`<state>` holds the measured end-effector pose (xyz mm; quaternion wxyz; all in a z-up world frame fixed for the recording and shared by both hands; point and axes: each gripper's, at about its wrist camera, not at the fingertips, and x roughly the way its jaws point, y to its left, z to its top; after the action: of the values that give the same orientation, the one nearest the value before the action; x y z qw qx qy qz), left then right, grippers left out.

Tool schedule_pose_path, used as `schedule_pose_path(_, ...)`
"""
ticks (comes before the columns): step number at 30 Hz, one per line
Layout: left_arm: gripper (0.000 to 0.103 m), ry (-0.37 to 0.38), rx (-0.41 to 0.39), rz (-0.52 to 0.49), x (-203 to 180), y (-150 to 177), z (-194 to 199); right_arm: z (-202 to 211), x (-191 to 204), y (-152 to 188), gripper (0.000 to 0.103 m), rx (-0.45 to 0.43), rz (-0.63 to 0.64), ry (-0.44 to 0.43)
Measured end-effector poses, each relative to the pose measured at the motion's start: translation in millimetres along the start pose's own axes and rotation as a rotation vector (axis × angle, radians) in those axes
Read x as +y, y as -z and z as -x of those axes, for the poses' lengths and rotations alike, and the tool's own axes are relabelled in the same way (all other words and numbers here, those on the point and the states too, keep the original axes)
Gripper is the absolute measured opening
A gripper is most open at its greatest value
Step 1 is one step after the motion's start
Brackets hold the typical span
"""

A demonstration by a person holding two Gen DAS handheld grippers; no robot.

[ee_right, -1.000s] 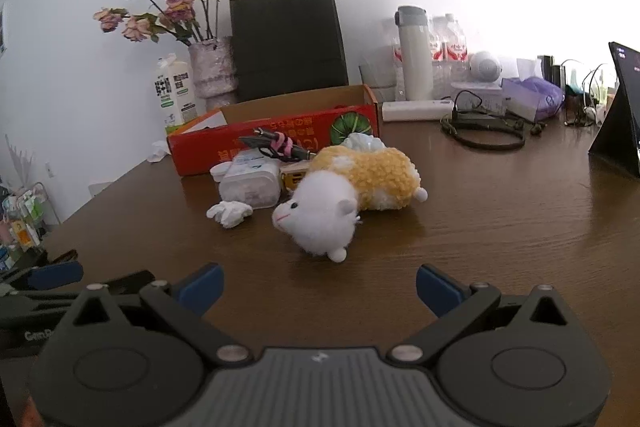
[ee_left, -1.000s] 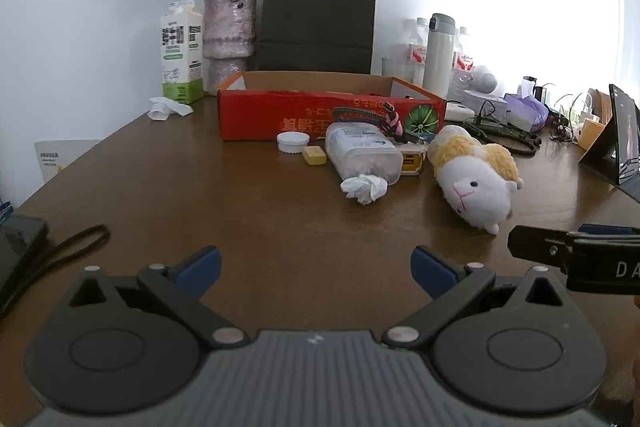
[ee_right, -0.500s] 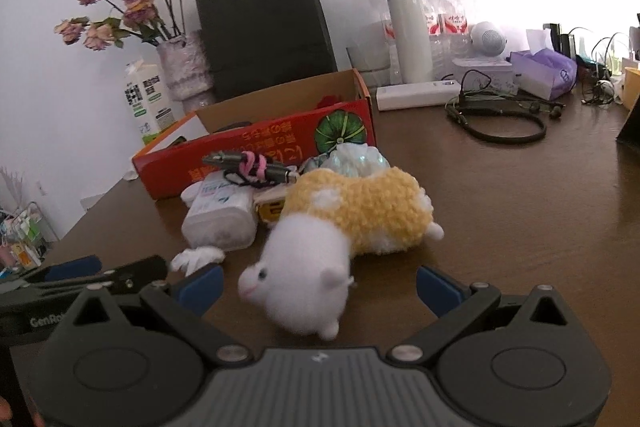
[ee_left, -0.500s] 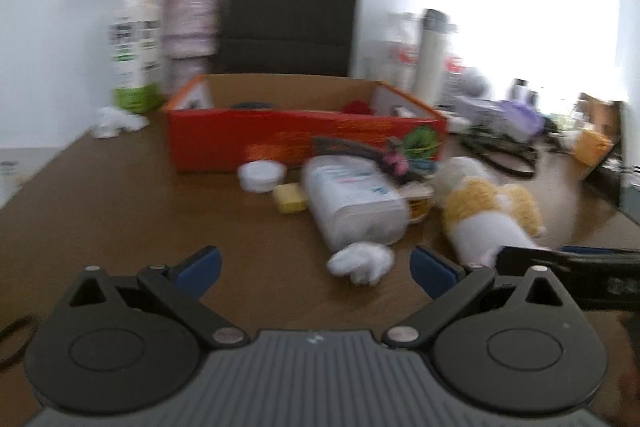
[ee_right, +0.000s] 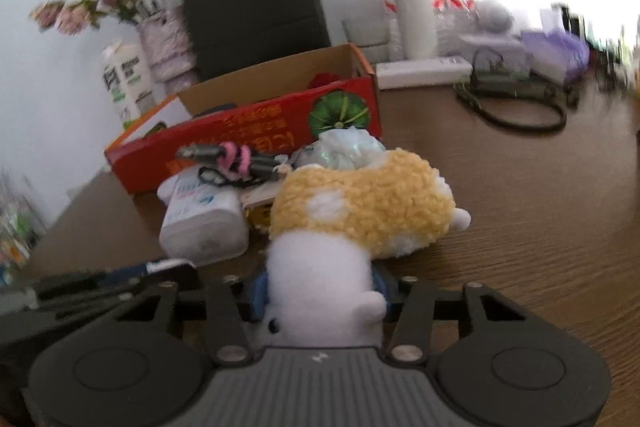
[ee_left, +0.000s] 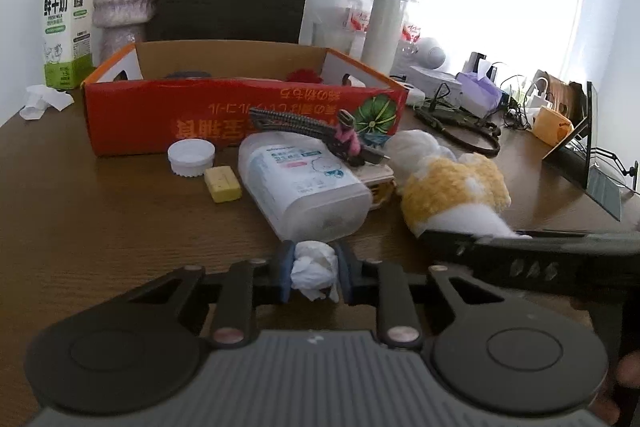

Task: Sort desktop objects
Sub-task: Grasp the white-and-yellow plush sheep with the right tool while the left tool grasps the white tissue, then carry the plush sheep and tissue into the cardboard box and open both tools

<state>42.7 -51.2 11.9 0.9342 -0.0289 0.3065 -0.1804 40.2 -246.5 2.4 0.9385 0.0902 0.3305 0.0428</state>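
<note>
Here, left gripper [ee_left: 314, 269] low, pinching crumpled tissue [ee_left: 314, 267], right gripper [ee_right: 318, 293] level, clamping plush toy [ee_right: 340, 235] head

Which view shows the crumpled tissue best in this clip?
The left wrist view: the crumpled tissue sits sharp and centred, pinched in the left claw. In the right wrist view it is hidden; only the plush toy held by the right claw shows there.

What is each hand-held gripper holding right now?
Left hand-held gripper: closed on the crumpled white tissue wad.
Right hand-held gripper: closed on the fluffy white-and-yellow plush toy.
</note>
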Motion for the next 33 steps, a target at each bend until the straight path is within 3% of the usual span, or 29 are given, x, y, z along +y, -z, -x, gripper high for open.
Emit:
schedule_pose_path(4, 0.022, -0.013, -0.014, 0.034, -2.7, 8.1, 18.3, 16.2, 7.6, 10.4, 0.045, -0.008, 0.037, -0.014)
schedule_pose_path(22, 0.022, -0.08, -0.136, -0.006, -40.6, 38.4, 128.6, 127.2, 25.9, 54.2, 0.046, -0.115, 0.09, -0.032)
schedule_pose_path(28, 0.022, -0.104, -0.175, -0.012, -37.4, 30.7, 141.1, 142.4, 30.1, 51.3, 0.046, -0.151, 0.099, -0.048)
schedule_pose_path(33, 0.022, -0.109, -0.21, -0.014, -26.7, 0.9, 130.4, 133.0, 38.8, 35.0, 0.046, -0.157, 0.123, -0.069)
